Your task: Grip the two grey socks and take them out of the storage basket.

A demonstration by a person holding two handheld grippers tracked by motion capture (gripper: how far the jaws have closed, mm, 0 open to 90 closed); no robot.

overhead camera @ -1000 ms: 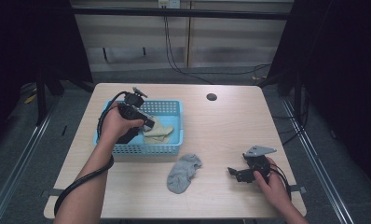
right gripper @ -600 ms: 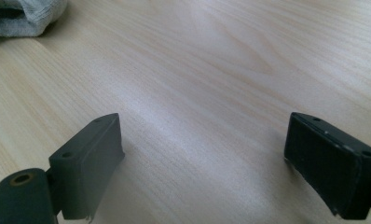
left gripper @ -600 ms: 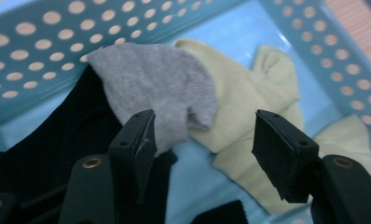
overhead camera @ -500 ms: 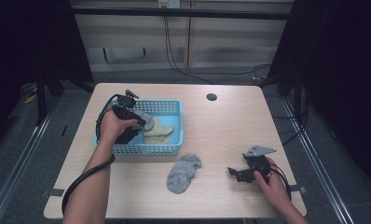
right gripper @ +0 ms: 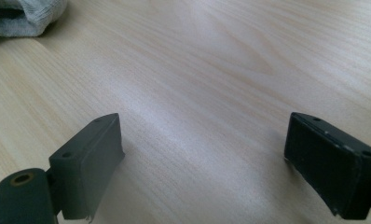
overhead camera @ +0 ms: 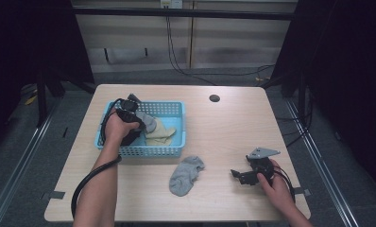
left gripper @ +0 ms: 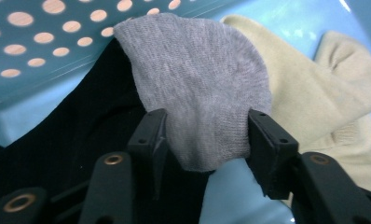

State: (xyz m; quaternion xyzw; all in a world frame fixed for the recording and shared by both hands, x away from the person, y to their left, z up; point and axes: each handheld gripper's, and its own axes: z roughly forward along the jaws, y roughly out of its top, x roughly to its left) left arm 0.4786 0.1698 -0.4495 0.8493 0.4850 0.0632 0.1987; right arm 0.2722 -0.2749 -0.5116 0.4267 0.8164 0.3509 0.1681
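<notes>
Lowered into the basket [overhead camera: 176, 109], left gripper [left gripper: 204, 140] fingers have been closing, pinching the grey sock [left gripper: 197, 88].

Left gripper [overhead camera: 138, 124] in blue basket [overhead camera: 169, 151] at nine o'clock, grey sock [overhead camera: 186, 174] at six, right gripper [overhead camera: 236, 174] at four

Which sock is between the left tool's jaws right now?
The grey knitted sock in the blue perforated plastic basket, lying over the black sock beside the cream one; another grey sock lies on the table.
</notes>
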